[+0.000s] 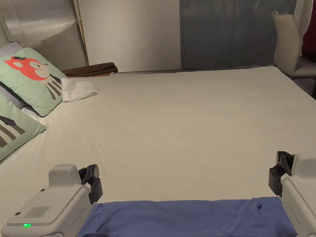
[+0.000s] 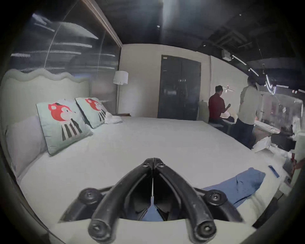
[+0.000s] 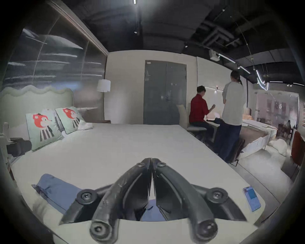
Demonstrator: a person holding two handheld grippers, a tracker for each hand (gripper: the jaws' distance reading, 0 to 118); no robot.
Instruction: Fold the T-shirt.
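A blue T-shirt (image 1: 175, 221) lies in a long band across the near edge of the white bed (image 1: 188, 121). It stretches from my left gripper (image 1: 92, 184) to my right gripper (image 1: 280, 170). In the left gripper view the jaws meet at the tips (image 2: 153, 159), blue cloth shows between them near their base, and the T-shirt (image 2: 244, 183) trails off to the right. In the right gripper view the jaws are likewise together (image 3: 151, 159) with blue cloth between them, and the T-shirt (image 3: 54, 188) runs off to the left.
Two fox-print pillows (image 1: 31, 79) and a folded white cloth (image 1: 78, 89) sit at the head of the bed on the left. A phone (image 3: 251, 199) lies near the bed's right corner. A white chair (image 1: 292, 51) and two people (image 3: 232, 105) are beyond the right side.
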